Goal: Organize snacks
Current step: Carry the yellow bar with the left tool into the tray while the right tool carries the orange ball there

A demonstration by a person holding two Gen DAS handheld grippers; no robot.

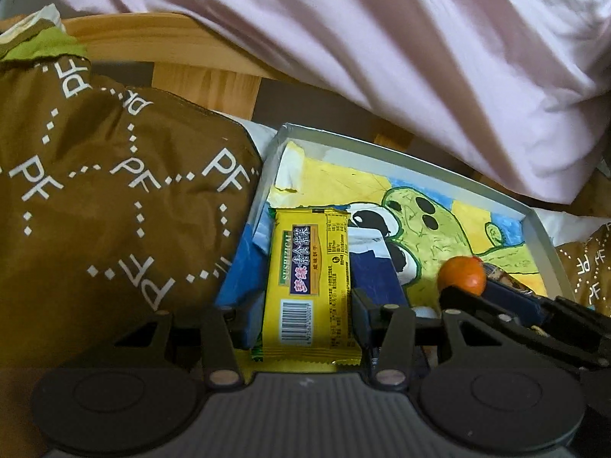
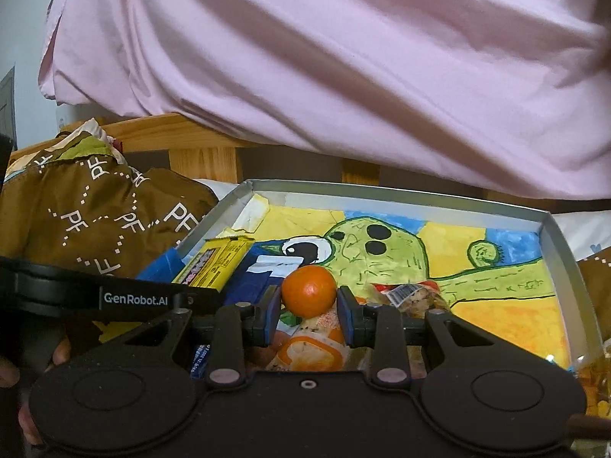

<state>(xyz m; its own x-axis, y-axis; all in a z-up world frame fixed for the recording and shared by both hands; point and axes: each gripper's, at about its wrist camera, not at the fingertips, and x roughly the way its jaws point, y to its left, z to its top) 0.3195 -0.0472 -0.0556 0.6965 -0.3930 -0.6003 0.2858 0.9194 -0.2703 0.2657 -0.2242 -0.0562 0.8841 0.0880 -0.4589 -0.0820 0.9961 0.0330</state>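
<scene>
yellow biscuit pack [image 1: 311, 286] clamped in left gripper [image 1: 305, 305], over tray [image 1: 382, 149] left edge. right view: right gripper [image 2: 307, 305] clenched on orange [image 2: 308, 290] above tray's near edge. step: placing both; next, lower, release onto bare tray floor.

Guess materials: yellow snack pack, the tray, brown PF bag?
Yellow snack pack: glossy plastic film, judging by its crimped serrated ends. Tray: looks like thin sheet metal, grey matte with folded walls; coated card is possible. Brown PF bag: soft woven fabric, probably nylon, creased with a faint sheen.
</scene>
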